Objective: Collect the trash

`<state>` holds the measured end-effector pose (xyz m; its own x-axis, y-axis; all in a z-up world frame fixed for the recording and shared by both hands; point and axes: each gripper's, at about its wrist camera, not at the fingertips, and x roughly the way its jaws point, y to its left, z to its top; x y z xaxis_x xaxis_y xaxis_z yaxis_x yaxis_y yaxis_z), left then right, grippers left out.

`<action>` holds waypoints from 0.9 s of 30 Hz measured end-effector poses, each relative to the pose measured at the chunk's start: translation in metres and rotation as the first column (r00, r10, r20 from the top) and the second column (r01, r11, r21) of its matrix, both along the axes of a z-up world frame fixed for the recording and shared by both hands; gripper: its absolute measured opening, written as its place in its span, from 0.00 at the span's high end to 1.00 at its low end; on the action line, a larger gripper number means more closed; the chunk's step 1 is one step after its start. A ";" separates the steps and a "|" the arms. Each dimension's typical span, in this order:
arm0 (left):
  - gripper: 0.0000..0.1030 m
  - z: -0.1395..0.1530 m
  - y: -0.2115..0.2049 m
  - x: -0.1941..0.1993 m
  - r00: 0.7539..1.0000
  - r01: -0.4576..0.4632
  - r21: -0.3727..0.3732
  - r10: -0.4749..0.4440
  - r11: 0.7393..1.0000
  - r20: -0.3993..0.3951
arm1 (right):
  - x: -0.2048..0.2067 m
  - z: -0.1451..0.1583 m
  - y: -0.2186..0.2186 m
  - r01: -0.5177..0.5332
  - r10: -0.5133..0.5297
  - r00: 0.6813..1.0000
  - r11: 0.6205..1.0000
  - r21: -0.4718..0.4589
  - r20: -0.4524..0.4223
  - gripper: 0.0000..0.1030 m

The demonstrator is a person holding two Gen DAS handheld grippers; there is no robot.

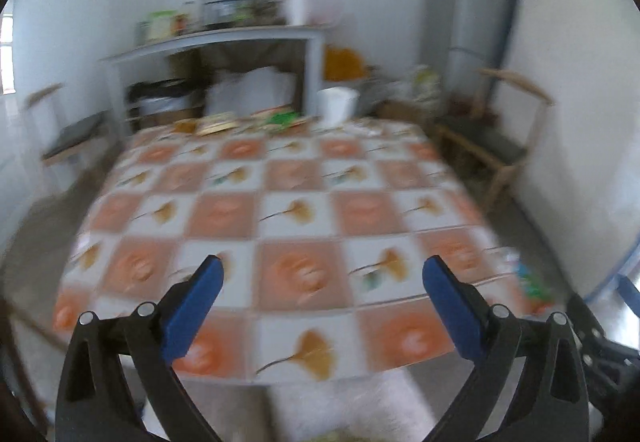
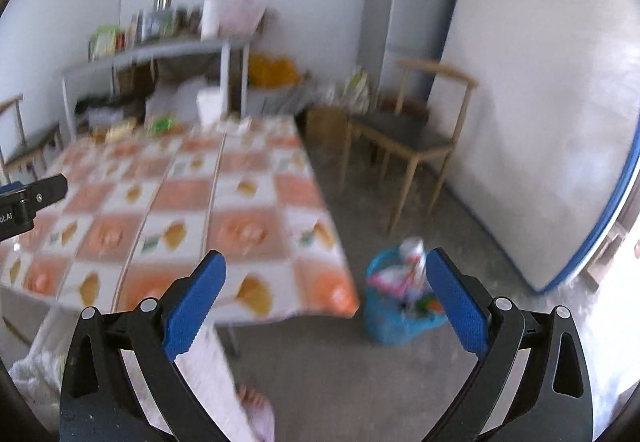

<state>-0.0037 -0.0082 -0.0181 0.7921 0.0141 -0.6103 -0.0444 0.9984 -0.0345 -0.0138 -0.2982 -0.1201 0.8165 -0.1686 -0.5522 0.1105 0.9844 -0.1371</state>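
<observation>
Both claws, left (image 1: 322, 278) and right (image 2: 326, 274), are held released and empty. Trash (image 1: 248, 122) is located at the counter (image 1: 280, 202) far edge, ahead; the left claw is judged nearer.

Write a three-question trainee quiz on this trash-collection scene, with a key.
1. True or false: the right claw is clamped on a piece of trash.
2. Where does the blue trash bag stand: A) on the table, B) on the floor off the table's near corner, C) on the chair?
3. Fill in: the wrappers left on the checked tablecloth lie along its ___ edge.

Key: 1 false, both it and the left claw are open and empty; 2 B; 3 far.
</observation>
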 end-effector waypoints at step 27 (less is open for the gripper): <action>0.05 -0.014 0.002 0.001 0.992 -0.048 0.028 0.051 0.998 -0.115 | -0.002 -0.013 -0.002 0.071 -0.072 0.982 0.997 -0.007 -0.172 0.07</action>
